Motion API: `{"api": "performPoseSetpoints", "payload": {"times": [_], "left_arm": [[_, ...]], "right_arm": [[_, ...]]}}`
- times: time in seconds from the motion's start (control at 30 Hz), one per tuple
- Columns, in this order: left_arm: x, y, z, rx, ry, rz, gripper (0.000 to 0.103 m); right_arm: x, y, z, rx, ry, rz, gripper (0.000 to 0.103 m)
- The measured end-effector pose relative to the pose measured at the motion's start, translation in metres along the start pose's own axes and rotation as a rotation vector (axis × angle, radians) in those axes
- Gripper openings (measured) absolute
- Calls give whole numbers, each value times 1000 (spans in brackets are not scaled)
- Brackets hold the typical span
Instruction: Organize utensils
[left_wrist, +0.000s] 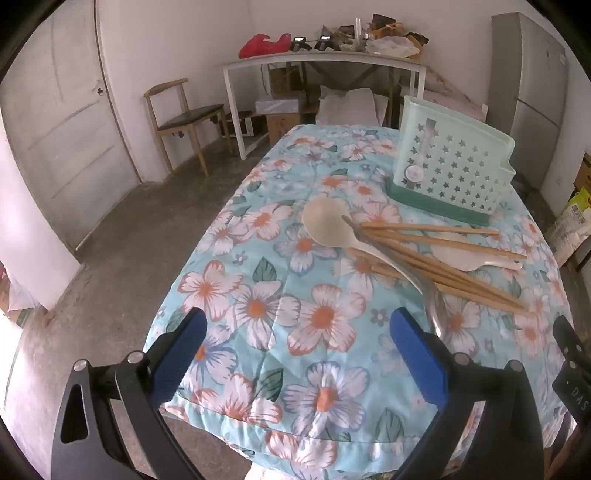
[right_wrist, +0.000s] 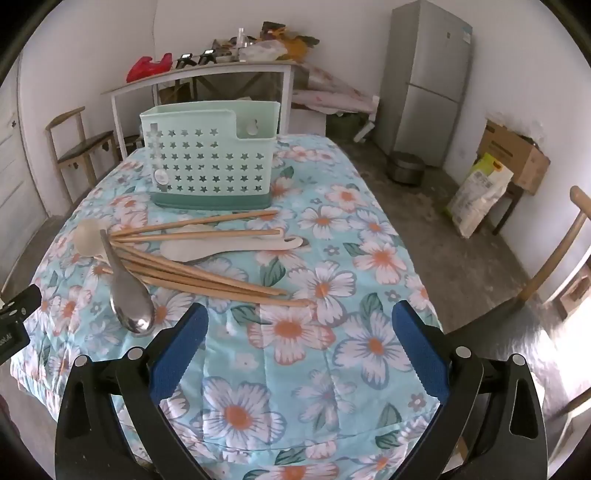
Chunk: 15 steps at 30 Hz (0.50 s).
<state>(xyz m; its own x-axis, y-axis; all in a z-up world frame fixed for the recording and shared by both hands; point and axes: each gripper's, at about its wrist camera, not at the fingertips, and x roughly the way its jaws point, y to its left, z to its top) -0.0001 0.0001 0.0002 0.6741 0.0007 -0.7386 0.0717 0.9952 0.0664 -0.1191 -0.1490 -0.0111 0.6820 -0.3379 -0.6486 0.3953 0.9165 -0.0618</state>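
Covering the desk (right_wrist: 369, 258), a floral cloth carries the empty caddy (right_wrist: 210, 162) at the far end; chopsticks (right_wrist: 207, 273) and spoons (right_wrist: 131, 299) lie heaped before it, awaiting sorting; left claw (left_wrist: 295, 350) and right claw (right_wrist: 299, 350) hover agape, gripping nothing

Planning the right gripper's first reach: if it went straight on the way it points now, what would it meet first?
Probably the floral tablecloth: the open right gripper aims down at bare cloth just short of the chopsticks. Depth is unclear.

Your two wrist cameras are looking down over the table's near edge, left and right, sharing the utensil pile (left_wrist: 424, 258) and holder (right_wrist: 210, 162).
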Motion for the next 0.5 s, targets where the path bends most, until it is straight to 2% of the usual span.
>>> {"api": "performPoseSetpoints", "payload": {"times": [0.2,0.43,0.5], "left_arm": [[-2,2,0,-6,-8,0,97],[1,-13,-6,-1,-6,2,97],[-2,-6,0,10,-2,-8,97]], "right_arm": [[0,-2,1,0,-4,-2,95],[-2,0,1,-1,-7,-1,95],[0,2,2,-1,-8,-1,95]]}}
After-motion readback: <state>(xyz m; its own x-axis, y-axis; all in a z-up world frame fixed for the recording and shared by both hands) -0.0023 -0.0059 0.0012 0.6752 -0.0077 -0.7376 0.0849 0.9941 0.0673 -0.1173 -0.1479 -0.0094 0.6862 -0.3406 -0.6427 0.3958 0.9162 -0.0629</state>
